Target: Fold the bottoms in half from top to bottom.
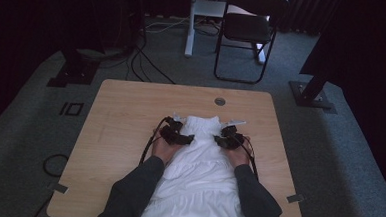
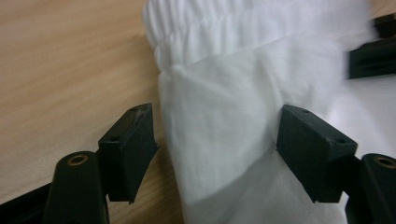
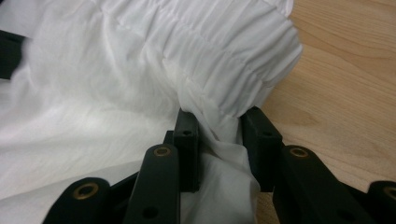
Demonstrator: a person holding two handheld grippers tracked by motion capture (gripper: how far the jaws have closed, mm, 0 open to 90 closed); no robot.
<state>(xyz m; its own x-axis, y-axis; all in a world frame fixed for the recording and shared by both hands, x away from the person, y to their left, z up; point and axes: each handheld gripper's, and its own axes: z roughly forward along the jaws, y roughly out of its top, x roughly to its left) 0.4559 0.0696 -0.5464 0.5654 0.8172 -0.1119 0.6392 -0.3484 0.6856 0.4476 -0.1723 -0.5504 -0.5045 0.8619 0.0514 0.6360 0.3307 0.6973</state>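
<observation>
A white garment (image 1: 197, 179) with a gathered elastic band lies on the wooden table (image 1: 125, 115) and runs from the middle to the near edge. My left gripper (image 1: 179, 137) sits at its left side. In the left gripper view, the gripper (image 2: 219, 149) is open, its jaws standing wide around a folded edge of the garment (image 2: 224, 93), and the left pad is clear of the cloth. My right gripper (image 1: 224, 139) sits at the garment's right side. In the right gripper view, the gripper (image 3: 219, 144) pinches a bunch of the garment (image 3: 140, 70) just below the gathered band.
A round cable hole (image 1: 220, 101) sits in the table beyond the garment. On the carpet behind the table stand a black chair (image 1: 250, 31), a white desk leg (image 1: 190, 23) and black stand bases (image 1: 312, 94), and loose cables (image 1: 143, 66) lie there too.
</observation>
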